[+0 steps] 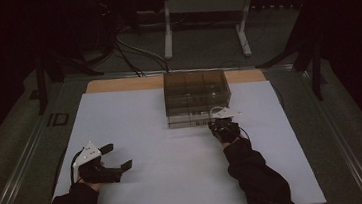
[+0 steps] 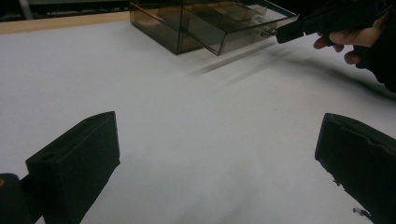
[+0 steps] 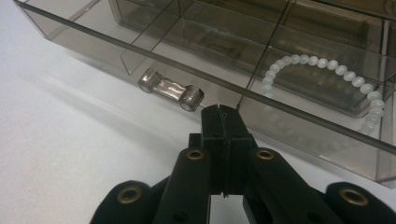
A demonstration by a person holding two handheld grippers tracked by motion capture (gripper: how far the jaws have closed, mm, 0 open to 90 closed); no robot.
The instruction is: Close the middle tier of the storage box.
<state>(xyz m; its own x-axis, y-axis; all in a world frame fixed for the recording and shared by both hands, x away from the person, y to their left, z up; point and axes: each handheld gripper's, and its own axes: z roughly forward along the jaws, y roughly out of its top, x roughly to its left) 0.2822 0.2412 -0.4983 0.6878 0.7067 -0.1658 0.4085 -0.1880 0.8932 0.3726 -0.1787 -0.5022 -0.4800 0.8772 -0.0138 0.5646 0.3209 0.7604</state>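
A: From above, where were they?
B: The left tool (image 1: 116, 157) gaped wide over the white tabletop (image 1: 176, 173); the right tool (image 1: 220, 127) met the smoky drawer box (image 1: 196, 93) ahead.
A: And the left gripper view?
B: Jaws spread, gripping nothing.
A: Right gripper view?
B: Jaws pressed together, empty, just short of the drawer handle (image 3: 171, 89); a bead bracelet (image 3: 322, 79) lay inside the drawer

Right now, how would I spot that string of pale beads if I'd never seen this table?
Find the smoky see-through box at the far middle of the white table. Its bottom drawer is slid out; the bead bracelet lies in a compartment there, the one milky-white thing among bare tinted dividers.
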